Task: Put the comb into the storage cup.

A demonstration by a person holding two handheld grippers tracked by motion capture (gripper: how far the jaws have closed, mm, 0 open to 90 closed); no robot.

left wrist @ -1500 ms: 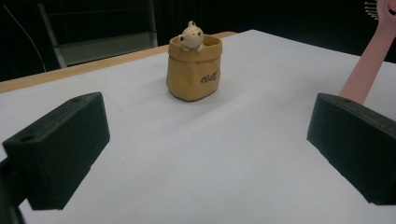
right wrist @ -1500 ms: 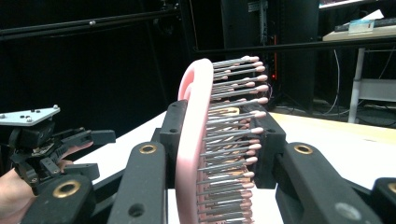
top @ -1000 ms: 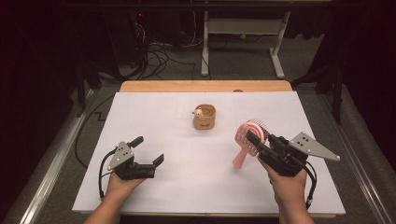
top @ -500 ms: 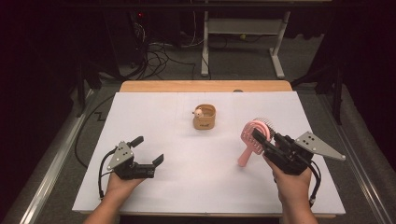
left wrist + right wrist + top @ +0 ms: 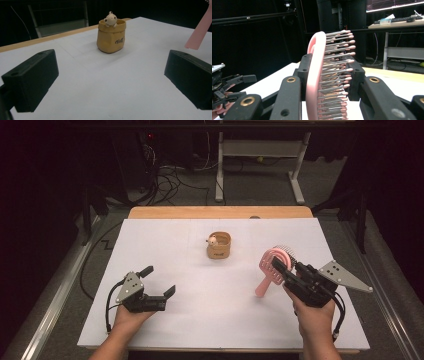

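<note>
My right gripper is shut on the head of a pink hairbrush at the table's right. The brush handle slants down toward the white tabletop; I cannot tell if its end touches. In the right gripper view the jaws clamp the brush, one on its pink back, one on the bristle side. My left gripper rests at the front left, open with nothing between its jaws. A tan pouch-shaped cup with a small figure on its rim stands mid-table.
The white sheet covers the table, with a wooden edge at the back. Cables and a metal frame lie on the floor beyond. The brush handle shows at the right of the left gripper view.
My right gripper has shifted slightly to the right with the hairbrush in it. The left gripper and the cup have stayed put.
</note>
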